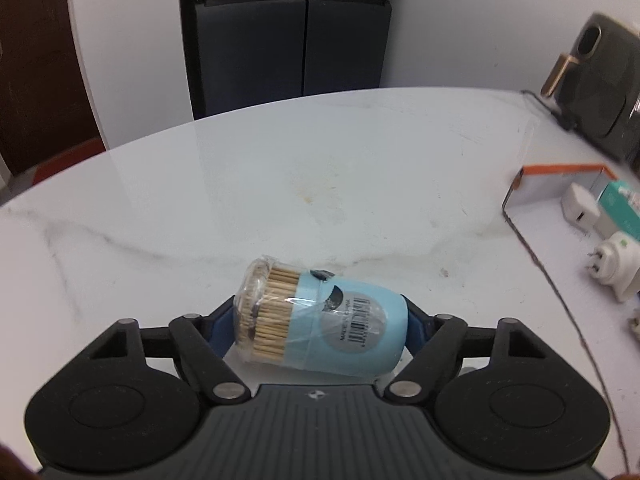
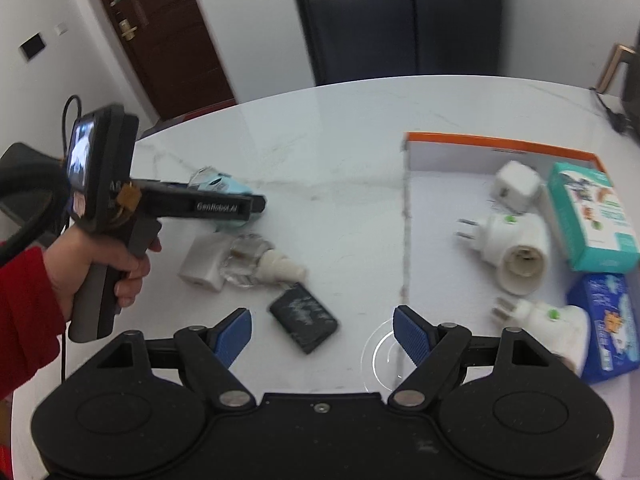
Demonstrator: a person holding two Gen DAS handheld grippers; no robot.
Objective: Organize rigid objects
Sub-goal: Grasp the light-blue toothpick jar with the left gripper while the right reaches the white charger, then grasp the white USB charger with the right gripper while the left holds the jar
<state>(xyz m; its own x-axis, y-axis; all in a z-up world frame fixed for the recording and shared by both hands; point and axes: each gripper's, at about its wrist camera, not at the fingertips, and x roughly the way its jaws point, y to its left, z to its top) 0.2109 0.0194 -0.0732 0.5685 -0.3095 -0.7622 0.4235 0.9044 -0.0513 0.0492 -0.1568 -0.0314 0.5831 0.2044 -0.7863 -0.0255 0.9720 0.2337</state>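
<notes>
Left wrist view: the left tool (image 1: 320, 320) clamps a blue toothpick holder (image 1: 324, 320) lying on its side on the white surface (image 1: 240, 200), one blue pad at each end. At far right sits an orange-rimmed tray (image 1: 560, 170).

Right wrist view: the right tool (image 2: 322, 334) hangs released above the surface, nothing between its pads. A black case (image 2: 304, 324) lies just ahead, with a white charger (image 2: 202, 262) and a clear bulb (image 2: 256, 260) beyond. Plugs (image 2: 516, 252) and boxes (image 2: 588, 216) lie in the tray.

"genrobot.ai" stands on the left tongs (image 2: 256, 204); a barcode sticker marks the toothpick holder (image 1: 352, 320).
</notes>
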